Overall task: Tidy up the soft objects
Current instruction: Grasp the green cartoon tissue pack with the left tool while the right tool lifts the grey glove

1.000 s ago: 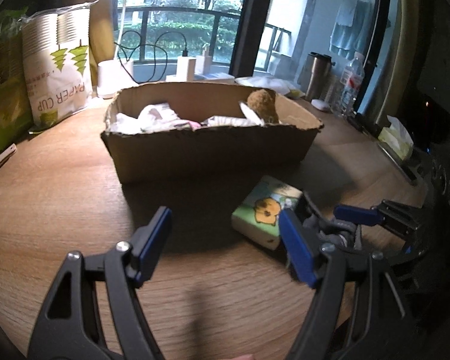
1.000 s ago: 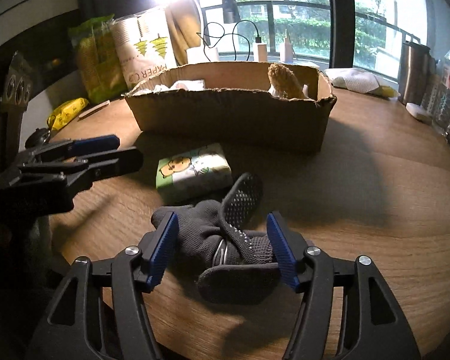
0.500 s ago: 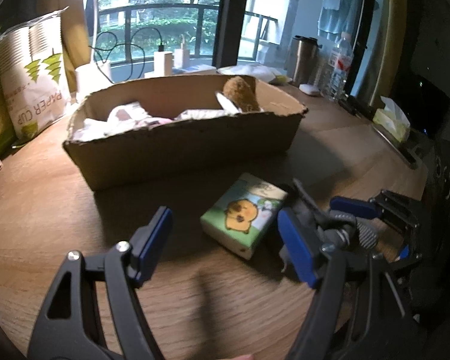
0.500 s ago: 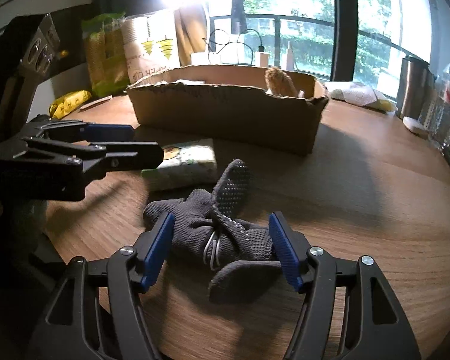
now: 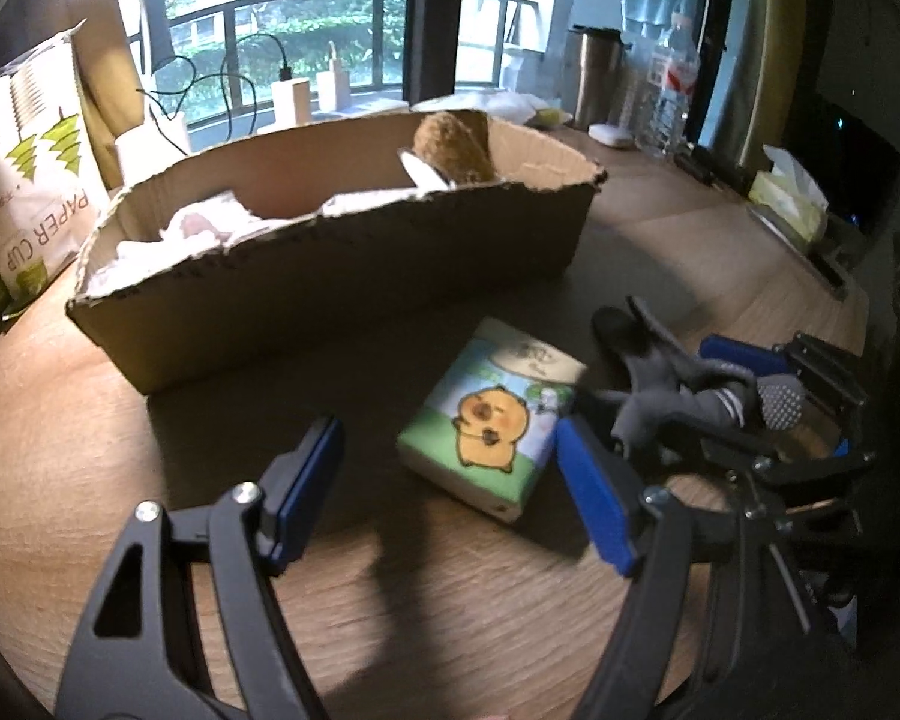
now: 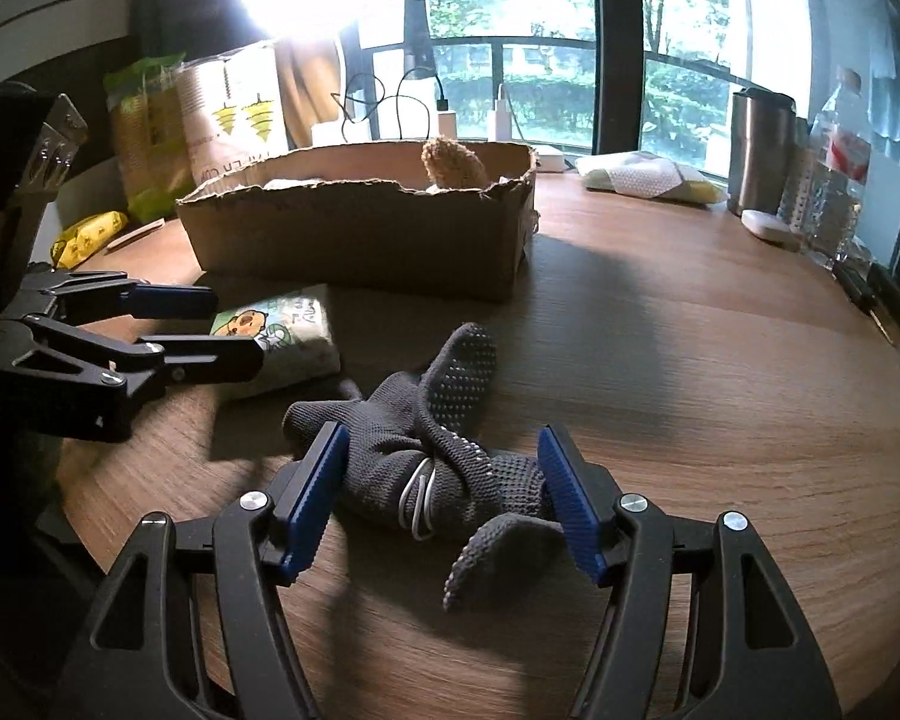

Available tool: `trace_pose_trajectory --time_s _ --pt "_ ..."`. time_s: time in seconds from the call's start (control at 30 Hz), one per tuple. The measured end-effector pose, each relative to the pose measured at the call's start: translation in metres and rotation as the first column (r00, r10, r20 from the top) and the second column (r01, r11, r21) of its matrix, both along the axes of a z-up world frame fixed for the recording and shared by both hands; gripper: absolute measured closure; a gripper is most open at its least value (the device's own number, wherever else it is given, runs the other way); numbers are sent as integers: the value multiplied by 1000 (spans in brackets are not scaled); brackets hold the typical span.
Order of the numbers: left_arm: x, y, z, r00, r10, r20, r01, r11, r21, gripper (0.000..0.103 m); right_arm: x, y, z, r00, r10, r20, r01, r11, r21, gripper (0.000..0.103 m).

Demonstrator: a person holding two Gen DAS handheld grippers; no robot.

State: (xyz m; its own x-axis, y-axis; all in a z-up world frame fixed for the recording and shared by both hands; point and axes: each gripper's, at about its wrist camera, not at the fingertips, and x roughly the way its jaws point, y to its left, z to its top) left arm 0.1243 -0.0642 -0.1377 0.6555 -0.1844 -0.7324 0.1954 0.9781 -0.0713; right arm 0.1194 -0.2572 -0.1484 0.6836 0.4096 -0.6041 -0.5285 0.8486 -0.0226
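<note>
In the right wrist view the right gripper (image 6: 441, 495) stands spread wide at lower centre, its blue pads flanking a dark grey dotted glove (image 6: 432, 450) that lies crumpled on the wooden table (image 6: 720, 396); whether the pads touch the fabric cannot be told. At the left edge of that frame the left gripper (image 6: 222, 324) reaches in sideways, also parted, its tips at the tissue pack (image 6: 285, 333) printed with a cartoon animal.

The left wrist view shows what the other hides: the pack's full face (image 5: 498, 414), lying just ahead of the gripper's spread pads (image 5: 447, 498) (nothing held), and the interior of the torn cardboard box (image 5: 342, 264), where white crumpled cloth (image 5: 204, 228) and a brown plush toy (image 5: 453, 147) sit. The glove (image 5: 678, 384) appears at centre right, beside the pack.
</note>
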Motion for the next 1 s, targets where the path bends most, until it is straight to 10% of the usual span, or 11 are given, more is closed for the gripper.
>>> trace_pose_trajectory --time_s 0.53,0.67,0.93,1.0 --pt "0 -21 4 994 -102 37 99 993 61 45 2 -2 10 999 32 -34 -29 997 70 65" --pt "-3 -21 7 991 -120 56 117 992 52 46 2 -3 18 1000 29 -13 -28 997 66 91" --pt "-9 -5 15 991 -93 96 92 996 13 47 5 -4 26 999 36 -30 -33 997 68 90" --pt "-11 1 17 992 -79 102 79 997 2 47 6 -8 28 997 48 -55 -43 995 92 61"
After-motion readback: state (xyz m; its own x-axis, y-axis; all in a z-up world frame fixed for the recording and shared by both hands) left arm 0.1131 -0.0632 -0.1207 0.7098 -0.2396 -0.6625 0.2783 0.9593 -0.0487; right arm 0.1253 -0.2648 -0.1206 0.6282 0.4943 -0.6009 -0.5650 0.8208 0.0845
